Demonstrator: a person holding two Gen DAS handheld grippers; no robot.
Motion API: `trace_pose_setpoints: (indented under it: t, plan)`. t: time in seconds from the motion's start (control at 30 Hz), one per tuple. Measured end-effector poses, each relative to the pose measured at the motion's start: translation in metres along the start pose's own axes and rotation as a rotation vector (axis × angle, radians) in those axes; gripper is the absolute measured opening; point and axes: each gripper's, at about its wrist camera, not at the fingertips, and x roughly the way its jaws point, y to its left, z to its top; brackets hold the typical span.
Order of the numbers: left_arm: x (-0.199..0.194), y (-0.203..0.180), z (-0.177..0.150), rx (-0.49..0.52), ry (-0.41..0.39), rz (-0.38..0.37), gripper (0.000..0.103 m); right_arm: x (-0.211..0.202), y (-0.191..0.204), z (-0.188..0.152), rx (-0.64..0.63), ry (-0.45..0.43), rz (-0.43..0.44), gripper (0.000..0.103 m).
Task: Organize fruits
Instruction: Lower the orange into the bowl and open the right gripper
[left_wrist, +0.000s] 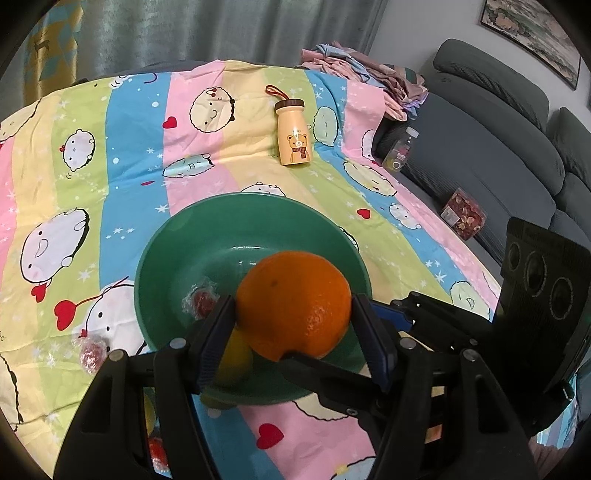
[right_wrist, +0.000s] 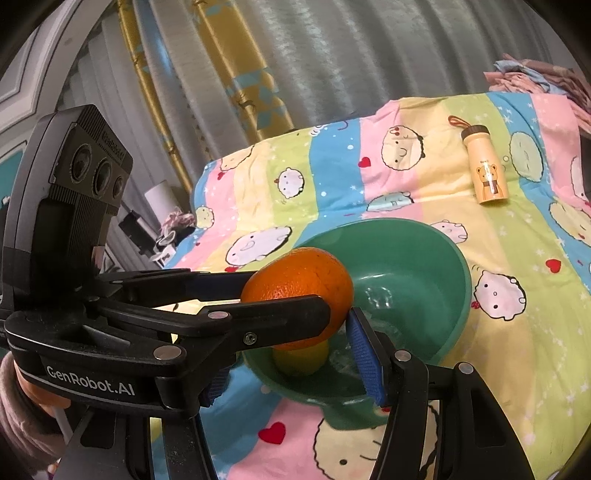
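Note:
My left gripper (left_wrist: 293, 325) is shut on an orange (left_wrist: 293, 301) and holds it over the near part of a green bowl (left_wrist: 184, 243). A yellow lemon (left_wrist: 234, 356) and a wrapped red fruit (left_wrist: 201, 301) lie in the bowl. In the right wrist view the left gripper comes in from the left with the orange (right_wrist: 299, 282) above the bowl (right_wrist: 436, 258) and the lemon (right_wrist: 301, 360). My right gripper (right_wrist: 284, 373) is open just before the bowl's near rim, its left finger hidden behind the left gripper.
A colourful cartoon cloth (left_wrist: 110, 155) covers the table. A bear-print bottle (left_wrist: 293, 133) stands at the back. Another wrapped red fruit (left_wrist: 90, 352) lies on the cloth left of the bowl. A grey sofa (left_wrist: 498, 155) with a clear bottle (left_wrist: 399, 149) and a snack box (left_wrist: 463, 214) is on the right.

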Motion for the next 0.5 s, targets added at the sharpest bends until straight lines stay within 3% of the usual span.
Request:
trace_pose_setpoints:
  t: [0.5]
  plan:
    - [0.031, 0.026, 0.011, -0.085, 0.06, -0.051, 0.064, 0.029, -0.015, 0.011, -0.008, 0.074, -0.046, 0.061]
